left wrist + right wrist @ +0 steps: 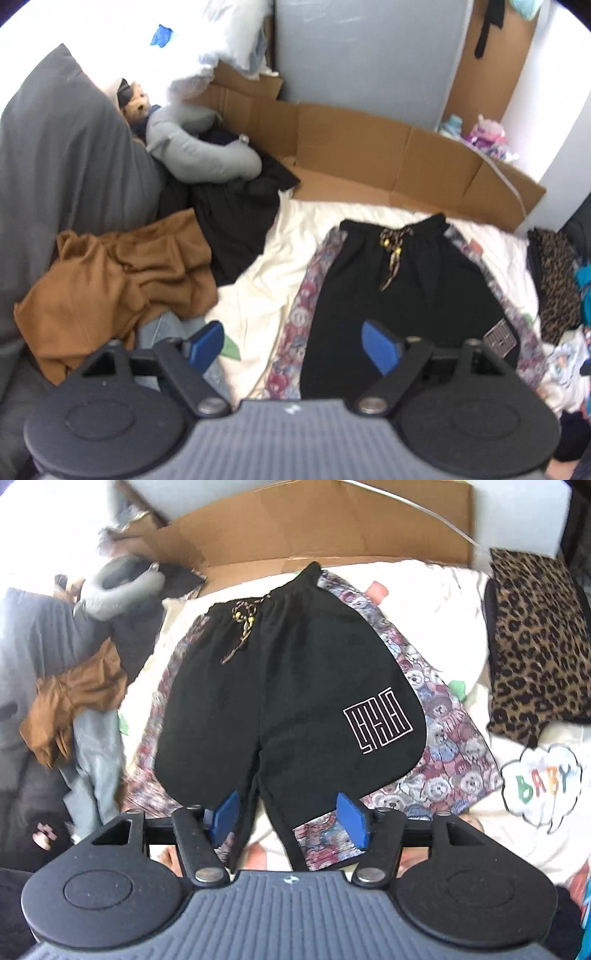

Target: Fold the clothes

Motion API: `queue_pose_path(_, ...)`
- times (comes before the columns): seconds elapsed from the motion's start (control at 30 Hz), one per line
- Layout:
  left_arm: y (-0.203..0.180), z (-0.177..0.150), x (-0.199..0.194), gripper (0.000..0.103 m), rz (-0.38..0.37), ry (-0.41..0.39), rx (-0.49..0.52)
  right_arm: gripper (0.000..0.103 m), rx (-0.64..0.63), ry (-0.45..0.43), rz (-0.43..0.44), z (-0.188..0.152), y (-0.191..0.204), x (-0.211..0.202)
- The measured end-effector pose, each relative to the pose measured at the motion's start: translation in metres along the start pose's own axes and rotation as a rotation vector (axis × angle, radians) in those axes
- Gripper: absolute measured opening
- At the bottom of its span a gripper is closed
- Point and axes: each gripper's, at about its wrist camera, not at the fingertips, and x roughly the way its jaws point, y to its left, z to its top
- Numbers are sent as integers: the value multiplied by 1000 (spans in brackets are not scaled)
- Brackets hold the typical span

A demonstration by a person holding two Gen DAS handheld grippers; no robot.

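Black shorts (280,686) lie spread flat on the cream bed sheet (436,602), waistband at the far side, legs toward the camera. Teddy-bear print panels (443,746) run down both outer sides; a white maze-like logo (376,722) sits on one leg; a patterned drawstring with yellow beads (242,624) trails from the waist. Fabric mostly smooth, hems rounded. Left claw (293,345) hangs above the near edge of the shorts, blue pads wide apart, nothing between them. Right claw (286,818) likewise stands open above the crotch and leg hems, not gripping; cloth shows below the gap, and the pads do not press on it. Beside the shorts to the left: a crumpled brown garment (118,280), a pale blue garment (98,746) and a dark garment (236,221) piled against a grey cushion (62,147), with a grey neck pillow (199,151) behind. To the right: a leopard-print item (539,646) and a white top lettered "BABY" (543,782). Flattened cardboard (369,155) lines the far edge of the bed. The sheet just around the shorts is bare.
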Motion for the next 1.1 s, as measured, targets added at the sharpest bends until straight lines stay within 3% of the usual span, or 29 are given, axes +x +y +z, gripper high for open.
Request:
queue_pose_path(0.1, -8, 23, -4, 84, 14, 12, 11, 73, 42, -4, 41, 17, -7, -15)
queue_pose_path(0.47, -48, 79, 29, 84, 10, 41, -21, 76, -44, -48, -43, 71, -33, -23)
queue_pose_path(0.67, -68, 84, 67, 84, 17, 77, -25, 76, -40, -72, -83, 86, -53, -5)
queue_pose_path(0.93, -72, 78, 129, 81, 77, 120, -60, 76, 26, -123, -55, 107, -83, 37)
queue_pose_path(1.1, -69, 62, 167, 80, 72, 105, -135, 76, 50, -148, -99, 120, -95, 60)
